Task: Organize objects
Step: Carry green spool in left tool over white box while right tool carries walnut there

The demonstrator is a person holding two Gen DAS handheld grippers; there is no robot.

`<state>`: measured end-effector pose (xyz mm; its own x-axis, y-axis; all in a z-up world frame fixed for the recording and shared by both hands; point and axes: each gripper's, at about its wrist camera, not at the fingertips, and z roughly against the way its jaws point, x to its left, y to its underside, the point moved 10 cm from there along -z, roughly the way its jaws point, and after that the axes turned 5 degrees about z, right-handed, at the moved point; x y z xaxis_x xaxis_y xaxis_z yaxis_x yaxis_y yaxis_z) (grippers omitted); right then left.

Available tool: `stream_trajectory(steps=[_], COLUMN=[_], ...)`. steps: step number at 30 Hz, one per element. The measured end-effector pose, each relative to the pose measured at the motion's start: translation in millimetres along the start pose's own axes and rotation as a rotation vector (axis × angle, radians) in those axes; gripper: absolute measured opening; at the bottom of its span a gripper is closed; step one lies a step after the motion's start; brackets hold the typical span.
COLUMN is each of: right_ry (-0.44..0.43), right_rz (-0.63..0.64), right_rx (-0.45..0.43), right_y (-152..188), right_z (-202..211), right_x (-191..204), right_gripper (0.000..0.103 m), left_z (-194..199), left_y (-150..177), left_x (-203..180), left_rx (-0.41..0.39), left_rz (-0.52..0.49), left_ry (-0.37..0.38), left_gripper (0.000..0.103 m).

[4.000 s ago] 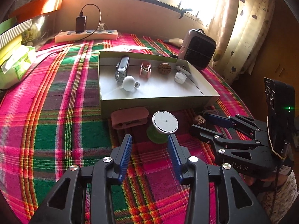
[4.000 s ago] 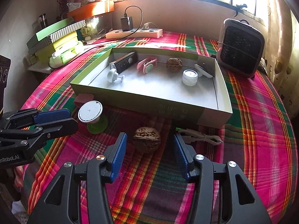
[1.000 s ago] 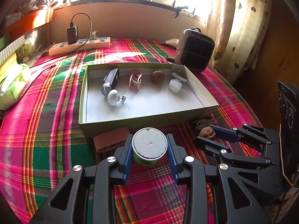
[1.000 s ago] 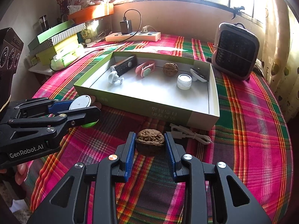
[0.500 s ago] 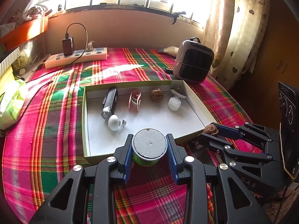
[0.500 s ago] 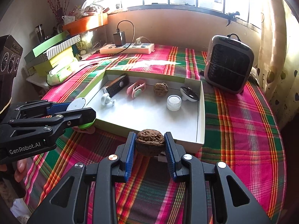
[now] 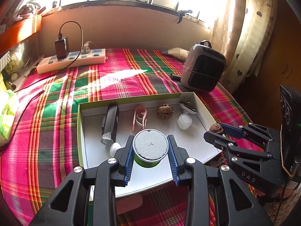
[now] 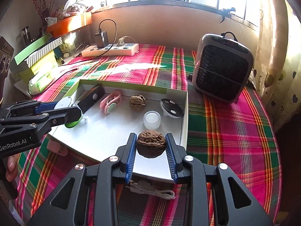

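Note:
My left gripper [image 7: 150, 151] is shut on a green suction cup with a white round top [image 7: 150, 146] and holds it above the near part of the white box tray [image 7: 80, 131]. My right gripper [image 8: 151, 148] is shut on a brown walnut [image 8: 151, 143] and holds it over the tray's near right corner [image 8: 185, 116]. In the tray lie a black device [image 7: 111, 121], a pink clip [image 7: 140, 117], a second walnut [image 7: 165, 111], a small clear jar [image 7: 184, 121], a black-and-white disc [image 8: 171, 108] and a white knob [image 7: 115, 148].
A pink case [image 8: 57, 147] and a white cable [image 8: 150, 189] lie on the plaid cloth in front of the tray. A grey heater [image 8: 223, 66] stands at the back right. A power strip [image 7: 71, 60] lies at the back, and stacked boxes [image 8: 37, 56] sit at the left.
Both grippers have lifted and moved forward with their objects. They now hang over the tray instead of in front of it.

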<state>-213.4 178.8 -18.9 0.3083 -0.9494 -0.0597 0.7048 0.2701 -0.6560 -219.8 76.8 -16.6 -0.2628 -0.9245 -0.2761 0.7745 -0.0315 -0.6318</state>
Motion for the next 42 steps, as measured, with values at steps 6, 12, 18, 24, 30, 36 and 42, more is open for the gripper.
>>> stream_trajectory(steps=[6,12,18,24,30,36,42], right_ry=[0.002,-0.004,-0.002,0.007,0.014,0.027,0.033], right_rz=[0.007,0.010,0.023,0.045,0.063,0.084,0.088], right_rx=[0.032,0.053,0.065,0.059,0.059,0.059,0.054], right_y=[-1.8,-0.7,-0.3,-4.3,-5.6,-6.2,-7.0], right_z=[-17.9,-30.3,-39.3,-43.8,-48.1,-51.8,-53.1], right_x=[-5.1,-8.1,-9.2,-8.8,-5.1,-2.0,-2.5], right_gripper=[0.032,0.032,0.032,0.032,0.032,0.032,0.032], left_z=[-16.4,-34.7,-47.1,-54.7,-60.2,-62.5,-63.7], left_y=[-7.3,-6.5,-4.6,-3.8,-4.3,-5.4,-6.2], left_x=[4.5,11.3,14.5,16.1,19.8,20.4,21.3], left_rx=[0.014,0.042,0.063,0.075,0.084,0.082,0.083], left_rz=[0.004,0.012,0.019,0.021,0.026,0.024,0.027], left_ry=[-0.010,-0.030,-0.033,-0.037,-0.044,-0.043,-0.041], left_gripper=[0.032,0.032,0.032,0.032,0.032,0.032,0.032])
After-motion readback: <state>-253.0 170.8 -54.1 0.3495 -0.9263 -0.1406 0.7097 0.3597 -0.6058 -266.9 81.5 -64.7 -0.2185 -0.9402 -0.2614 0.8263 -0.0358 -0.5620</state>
